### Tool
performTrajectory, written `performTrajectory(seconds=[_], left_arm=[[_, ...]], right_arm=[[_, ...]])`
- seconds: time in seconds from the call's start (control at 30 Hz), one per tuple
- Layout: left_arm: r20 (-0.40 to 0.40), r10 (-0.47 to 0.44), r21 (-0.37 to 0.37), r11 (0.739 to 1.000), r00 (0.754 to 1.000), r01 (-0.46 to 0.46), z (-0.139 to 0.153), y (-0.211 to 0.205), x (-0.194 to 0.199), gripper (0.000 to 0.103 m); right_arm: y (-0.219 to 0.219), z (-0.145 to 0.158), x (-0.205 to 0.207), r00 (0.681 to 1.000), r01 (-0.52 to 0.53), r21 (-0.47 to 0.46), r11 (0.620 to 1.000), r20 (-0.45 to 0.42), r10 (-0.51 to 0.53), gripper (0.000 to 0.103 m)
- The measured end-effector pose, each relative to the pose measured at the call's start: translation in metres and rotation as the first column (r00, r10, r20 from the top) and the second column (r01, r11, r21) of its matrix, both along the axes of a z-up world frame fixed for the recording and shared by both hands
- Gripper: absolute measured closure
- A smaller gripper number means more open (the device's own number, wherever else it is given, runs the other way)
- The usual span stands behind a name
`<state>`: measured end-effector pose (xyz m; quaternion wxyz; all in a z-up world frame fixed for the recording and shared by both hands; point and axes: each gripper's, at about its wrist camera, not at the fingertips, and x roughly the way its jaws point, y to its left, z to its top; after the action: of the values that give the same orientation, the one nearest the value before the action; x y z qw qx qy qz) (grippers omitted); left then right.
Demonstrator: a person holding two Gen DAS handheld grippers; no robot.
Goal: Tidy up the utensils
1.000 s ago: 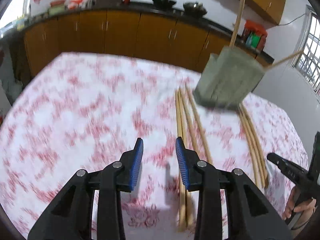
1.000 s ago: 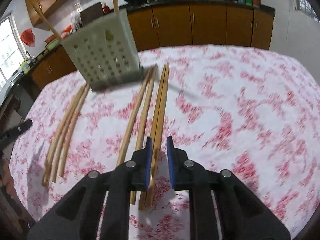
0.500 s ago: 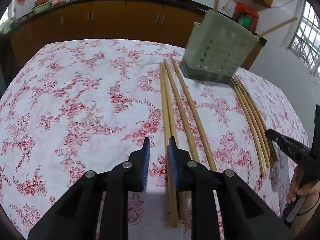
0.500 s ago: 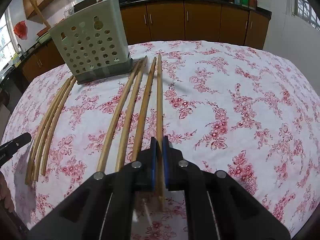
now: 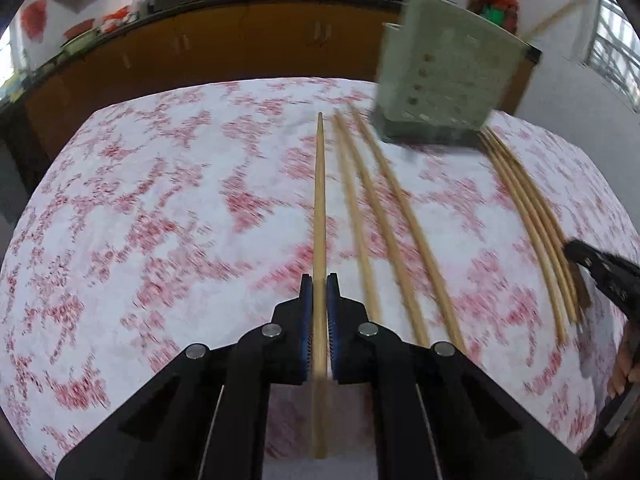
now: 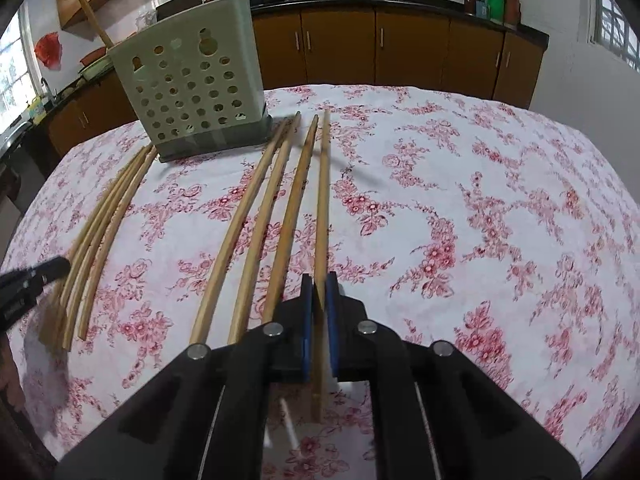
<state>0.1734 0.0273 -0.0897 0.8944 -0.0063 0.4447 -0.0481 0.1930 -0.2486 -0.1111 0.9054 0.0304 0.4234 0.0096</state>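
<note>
Long wooden chopsticks lie on a red-flowered tablecloth in front of a perforated green utensil holder (image 5: 448, 76) (image 6: 192, 96). My left gripper (image 5: 319, 286) is shut on one chopstick (image 5: 319, 200), which points away along its fingers. My right gripper (image 6: 319, 286) is shut on another chopstick (image 6: 323, 200), lifted slightly above the cloth. Three loose chopsticks (image 6: 256, 224) lie just left of it. A bundle of several chopsticks (image 6: 100, 232) (image 5: 532, 220) lies by the holder. Two chopsticks stand in the holder.
The round table (image 6: 500, 208) has its far edge near brown kitchen cabinets (image 6: 400, 52). The other gripper's tip shows at the right edge of the left view (image 5: 600, 272) and the left edge of the right view (image 6: 32, 280).
Both grippers closed: the left from open onto a chopstick, the right tighter on its chopstick. Both chopsticks rose off the cloth. The left view is moving and blurred.
</note>
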Motion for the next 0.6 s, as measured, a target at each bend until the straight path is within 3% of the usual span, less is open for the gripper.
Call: performTrajectory(seconds=[0.17,0.6], left_arm=[[0.007,0.064,-0.049,0.997,0.998,-0.064,0.006,0.021,0.016,0.095],[0.024,0.067,-0.078,0.995,0.997,-0.065,0.012,0.023,0.016,0.094]], right_arm=[[-0.012,-0.001,0.007,0.999,0.043,0.002,0.999,0.019,-0.043,0.095],[-0.013,-0.003,0.008,0.999,0.045,-0.005,0.999,0.016,-0.045,0.094]])
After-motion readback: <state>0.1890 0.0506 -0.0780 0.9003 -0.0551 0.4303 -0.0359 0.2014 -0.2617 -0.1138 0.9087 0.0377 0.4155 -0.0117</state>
